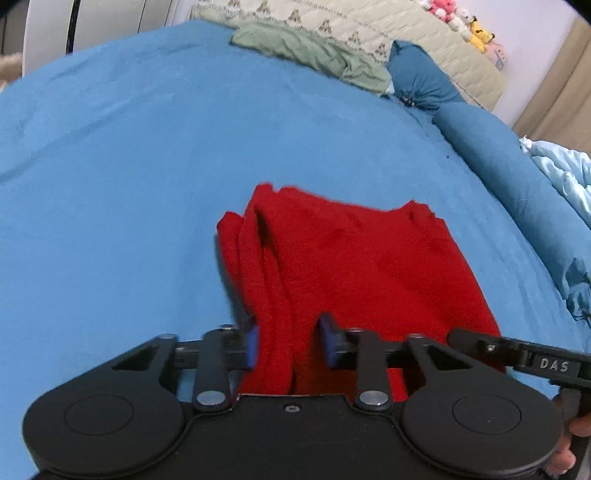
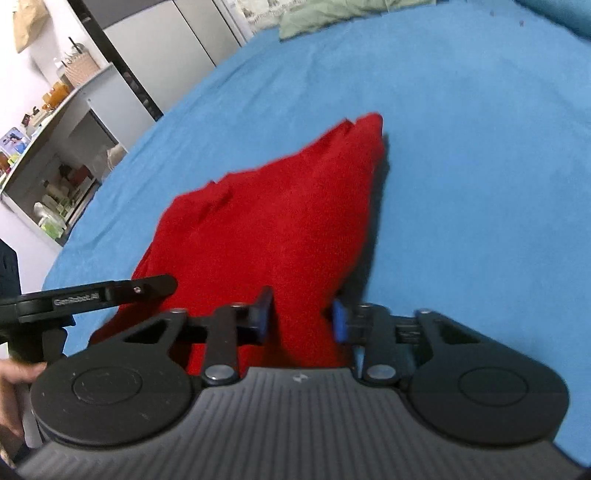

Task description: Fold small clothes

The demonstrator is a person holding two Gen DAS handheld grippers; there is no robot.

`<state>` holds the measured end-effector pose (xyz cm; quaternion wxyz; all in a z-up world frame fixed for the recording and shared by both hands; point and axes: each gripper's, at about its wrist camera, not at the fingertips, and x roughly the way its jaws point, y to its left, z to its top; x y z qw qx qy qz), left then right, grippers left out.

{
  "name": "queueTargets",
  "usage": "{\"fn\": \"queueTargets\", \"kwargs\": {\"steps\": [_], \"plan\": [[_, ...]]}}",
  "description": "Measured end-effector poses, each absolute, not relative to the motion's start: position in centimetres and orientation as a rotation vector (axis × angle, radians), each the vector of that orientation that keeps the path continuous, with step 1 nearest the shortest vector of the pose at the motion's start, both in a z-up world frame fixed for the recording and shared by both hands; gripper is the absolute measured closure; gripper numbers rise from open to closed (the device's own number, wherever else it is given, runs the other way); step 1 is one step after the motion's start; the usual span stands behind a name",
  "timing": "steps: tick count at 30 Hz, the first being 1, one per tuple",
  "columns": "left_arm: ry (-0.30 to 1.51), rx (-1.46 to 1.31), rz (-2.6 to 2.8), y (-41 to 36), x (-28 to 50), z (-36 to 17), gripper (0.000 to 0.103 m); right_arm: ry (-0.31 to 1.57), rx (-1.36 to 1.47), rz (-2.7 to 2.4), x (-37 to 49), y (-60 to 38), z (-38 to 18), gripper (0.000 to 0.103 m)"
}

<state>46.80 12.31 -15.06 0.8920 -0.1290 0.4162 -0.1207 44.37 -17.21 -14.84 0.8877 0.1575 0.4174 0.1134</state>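
left tongs point(image 1: 290, 341): pinching near edge of red cloth point(image 1: 347, 266) | right tongs point(image 2: 301, 317): pinching its other near corner | cloth: folded, on blue bed point(image 1: 129, 166)

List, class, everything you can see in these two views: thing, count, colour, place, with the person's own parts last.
Folded red knit garment: one, red, mid-bed, near edge between both sets of jaws.
Blue bed sheet: one, blue, under everything.
Crumpled green cloth: one, pale green, far edge of the bed.
Blue pillow: one, dark blue, beside the green cloth.
Plush toys: several, pink and yellow, far corner.
Grey shelf unit: one, grey, beside the bed.
Left gripper: black, closed on the garment.
Right gripper: black, closed on the garment.
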Motion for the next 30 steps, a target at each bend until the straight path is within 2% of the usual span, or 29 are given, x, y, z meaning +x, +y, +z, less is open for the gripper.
{"fn": "queueTargets", "kwargs": {"steps": [4,7,13,16,20,22,23,25,26,27,28,29,30], "plan": [[0.828,-0.237,-0.27,11.1,45.0,-12.2,0.079,0.804,0.326,0.253,42.9,-17.1,-12.1,0.065],[0.814,-0.212,-0.296,9.4,41.9,-9.7,0.079,0.766,0.324,0.277,40.2,-17.7,-9.4,0.065],[0.775,-0.168,-0.37,4.7,32.7,-7.5,0.079,0.749,0.325,0.287,30.4,-21.2,-5.6,0.065],[0.791,-0.17,-0.398,1.6,29.7,-9.4,0.078,0.762,0.312,0.244,25.3,-23.0,-6.3,0.064],[0.856,-0.135,-0.34,-1.7,27.4,-13.7,0.076,0.836,0.337,0.128,21.3,-25.5,-10.6,0.063],[0.843,-0.109,-0.3,-2.1,26.6,-14.4,0.065,0.859,0.312,0.103,20.5,-26.3,-12.6,0.061],[0.84,-0.118,-0.294,-2.0,26.6,-14.3,0.063,0.852,0.318,0.105,20.2,-26.7,-13.2,0.059],[0.836,-0.116,-0.276,-1.7,26.4,-13.7,0.047,0.835,0.33,0.108,19.8,-27.1,-13.5,0.054],[0.823,-0.103,-0.261,-1.4,26.3,-13.3,0.039,0.83,0.327,0.104,19.6,-27.1,-13.1,0.042],[0.808,-0.093,-0.248,-1.6,26.0,-12.9,0.021,0.821,0.314,0.1,19.5,-26.6,-12.5,0.032],[0.791,-0.084,-0.237,-1.6,25.9,-12.5,0.014,0.797,0.294,0.093,19.3,-26.4,-11.9,0.012],[0.778,-0.073,-0.225,-1.4,25.9,-12.3,0.014,0.762,0.271,0.079,19.0,-26.3,-11.3,0.002],[0.78,-0.061,-0.213,-1.3,26.1,-12.6,0.014,0.733,0.246,0.06,18.9,-26.3,-10.9,0.002]]}}
